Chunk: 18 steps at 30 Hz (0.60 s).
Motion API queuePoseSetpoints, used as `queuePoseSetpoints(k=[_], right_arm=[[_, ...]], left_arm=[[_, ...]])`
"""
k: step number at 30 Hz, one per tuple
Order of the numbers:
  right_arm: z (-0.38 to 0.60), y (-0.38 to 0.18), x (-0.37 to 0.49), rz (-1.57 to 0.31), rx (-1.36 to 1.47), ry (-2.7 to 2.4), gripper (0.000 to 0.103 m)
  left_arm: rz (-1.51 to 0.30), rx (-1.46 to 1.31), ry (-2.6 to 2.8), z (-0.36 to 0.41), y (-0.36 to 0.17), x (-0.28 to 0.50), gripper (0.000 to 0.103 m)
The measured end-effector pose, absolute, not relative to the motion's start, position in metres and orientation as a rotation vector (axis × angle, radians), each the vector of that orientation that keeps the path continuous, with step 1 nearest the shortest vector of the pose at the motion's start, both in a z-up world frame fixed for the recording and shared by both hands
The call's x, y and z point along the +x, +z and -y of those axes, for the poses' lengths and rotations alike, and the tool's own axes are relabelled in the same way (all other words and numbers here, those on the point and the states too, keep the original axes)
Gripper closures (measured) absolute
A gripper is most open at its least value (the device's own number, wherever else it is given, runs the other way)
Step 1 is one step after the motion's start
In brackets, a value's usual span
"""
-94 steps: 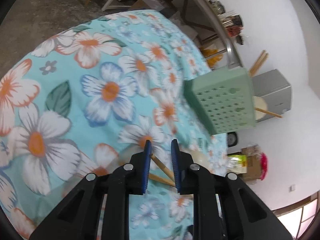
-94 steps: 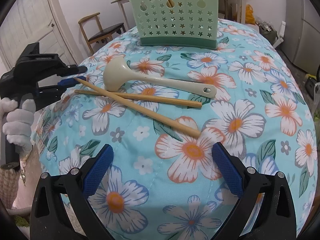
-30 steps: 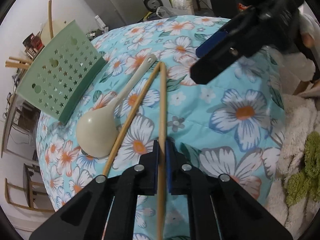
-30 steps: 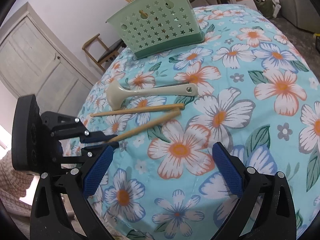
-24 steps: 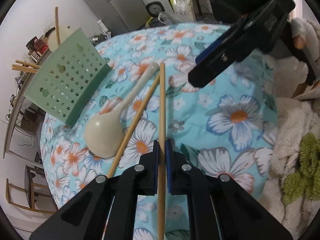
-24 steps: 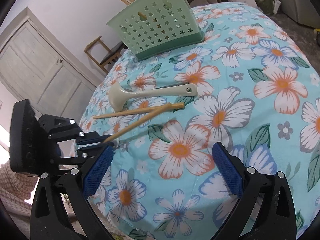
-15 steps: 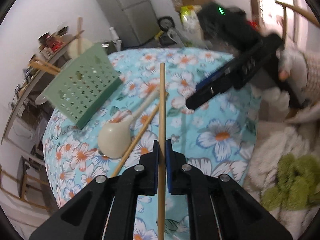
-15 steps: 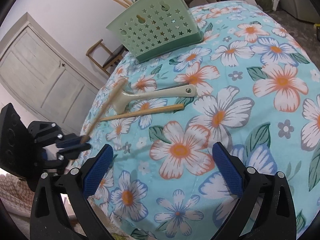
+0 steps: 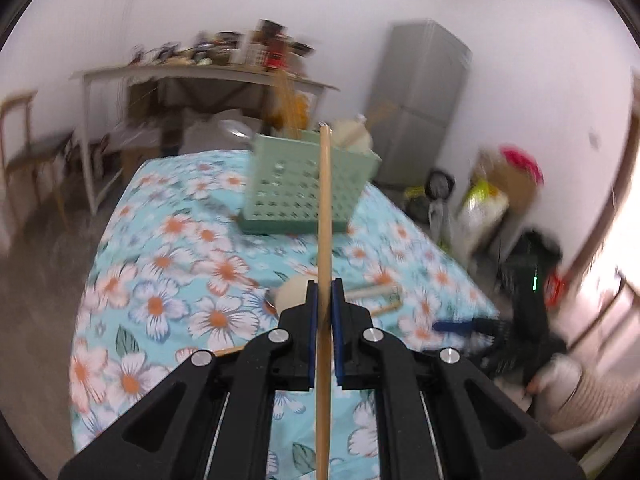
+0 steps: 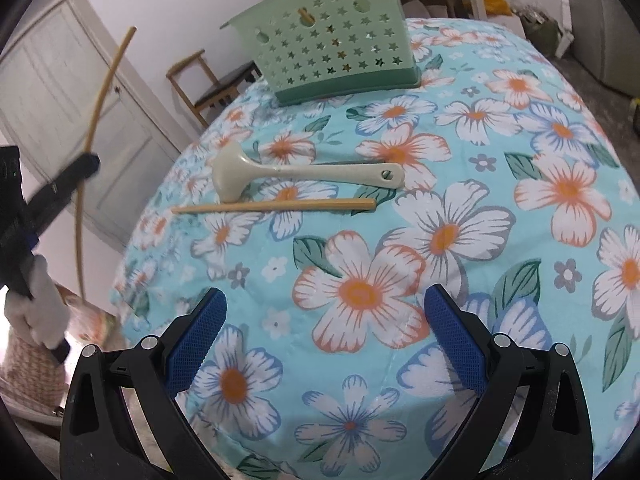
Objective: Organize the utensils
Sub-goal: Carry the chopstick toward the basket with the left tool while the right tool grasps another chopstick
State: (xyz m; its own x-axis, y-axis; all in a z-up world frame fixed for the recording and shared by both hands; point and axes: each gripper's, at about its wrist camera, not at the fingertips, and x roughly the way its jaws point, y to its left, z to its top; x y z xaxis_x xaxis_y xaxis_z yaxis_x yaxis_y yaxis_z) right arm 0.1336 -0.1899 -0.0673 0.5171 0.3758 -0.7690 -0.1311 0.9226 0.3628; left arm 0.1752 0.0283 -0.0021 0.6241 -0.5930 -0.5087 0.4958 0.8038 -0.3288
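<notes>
With our left tongs (image 9: 323, 300) pinching a chopstick (image 9: 324, 216) lifted short of the basket (image 9: 280, 184) and our right tongs (image 10: 326, 322) spread empty, next we must carry it over the basket's rim and tip it in.

Matt wooden chopstick (image 9: 324, 200), perforated plastic basket (image 10: 332, 52), printed cloth tablecloth (image 10: 480, 160)

Chopstick (image 9: 325, 216) aloft, ladle (image 10: 304, 174) flat

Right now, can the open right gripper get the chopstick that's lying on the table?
Probably yes. The right gripper is open and empty, with only bare floral cloth between it and the chopstick. The spoon lies just behind, not in the way.
</notes>
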Motion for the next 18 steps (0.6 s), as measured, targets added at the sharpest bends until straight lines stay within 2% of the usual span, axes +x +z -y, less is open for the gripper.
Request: queuePoseSetpoints(k=[9, 11, 13, 16, 18], right_arm=[[0.176, -0.069, 0.136, -1.000, 0.144, 0.275, 0.009], [0.173, -0.068, 0.135, -1.005, 0.103, 0.261, 0.013], [0.171, -0.067, 0.136, -1.009, 0.068, 0.255, 0.026], [0.170, -0.056, 0.137, -0.993, 0.053, 0.277, 0.037], [0.164, -0.047, 0.142, -0.977, 0.030, 0.327, 0.041]], left_arm=[[-0.694, -0.400, -0.584, -0.058, -0.022, 0.189, 0.097], [-0.700, -0.423, -0.572, -0.062, -0.026, 0.189, 0.097], [-0.704, -0.435, -0.559, -0.066, -0.029, 0.189, 0.097], [-0.696, -0.453, -0.540, -0.073, -0.029, 0.188, 0.097], [-0.681, -0.464, -0.525, -0.079, -0.028, 0.188, 0.097]])
